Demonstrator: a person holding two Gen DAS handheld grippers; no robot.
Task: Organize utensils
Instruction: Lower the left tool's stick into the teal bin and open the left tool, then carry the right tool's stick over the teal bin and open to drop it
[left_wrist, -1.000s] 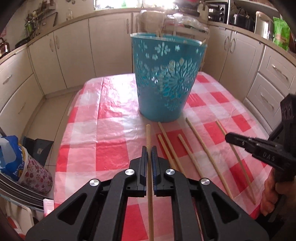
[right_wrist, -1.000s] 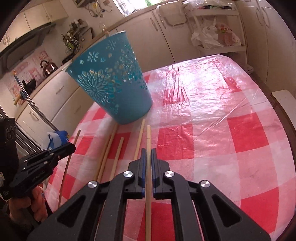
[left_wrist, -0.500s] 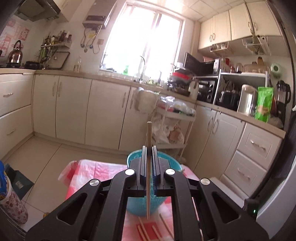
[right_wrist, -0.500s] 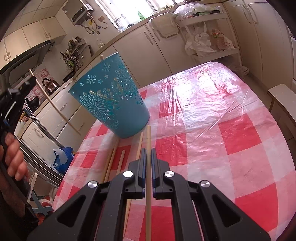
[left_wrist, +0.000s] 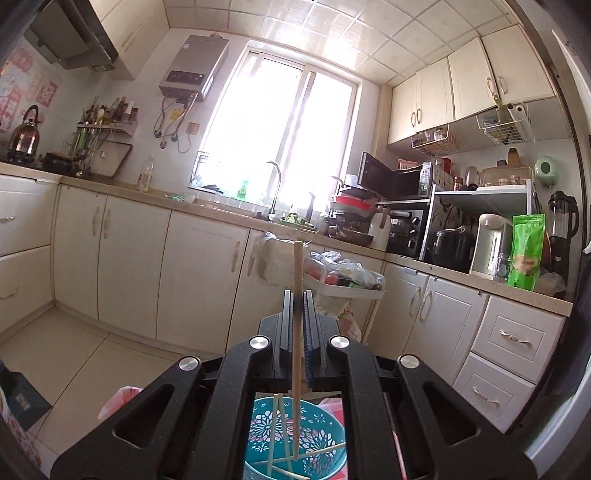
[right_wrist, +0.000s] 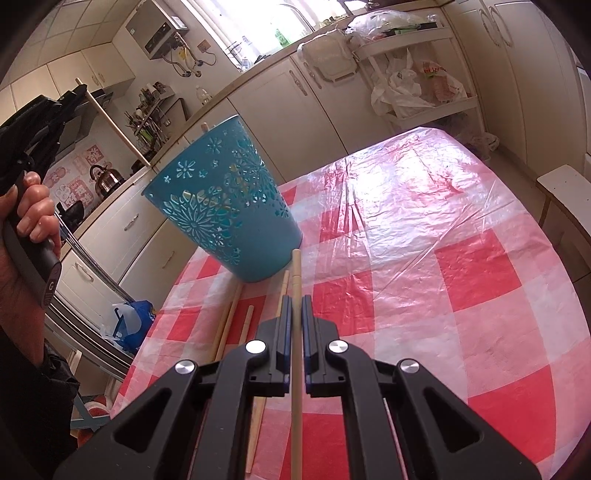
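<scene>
My left gripper (left_wrist: 297, 295) is shut on a wooden chopstick (left_wrist: 296, 354) and holds it upright, its lower end inside the blue cut-out bucket (left_wrist: 295, 443), where other chopsticks lie. In the right wrist view the left gripper (right_wrist: 79, 90) is raised to the left of and above the bucket (right_wrist: 225, 199) with its chopstick (right_wrist: 114, 125) slanting to the rim. My right gripper (right_wrist: 296, 299) is shut on another chopstick (right_wrist: 295, 369) just above the table, tip near the bucket's base. Several loose chopsticks (right_wrist: 227, 325) lie left of it.
The table has a red-and-white checked plastic cloth (right_wrist: 424, 258). A white stool (right_wrist: 565, 192) stands at the right edge. Kitchen cabinets (left_wrist: 199, 280) and a white trolley with bags (right_wrist: 413, 85) stand behind the table. A blue bag (right_wrist: 131, 321) sits on the floor at left.
My left gripper has lifted its chopstick off the table, turned it upright over the bucket and lowered its end into the bucket. My right gripper keeps its chopstick and rose slightly.
</scene>
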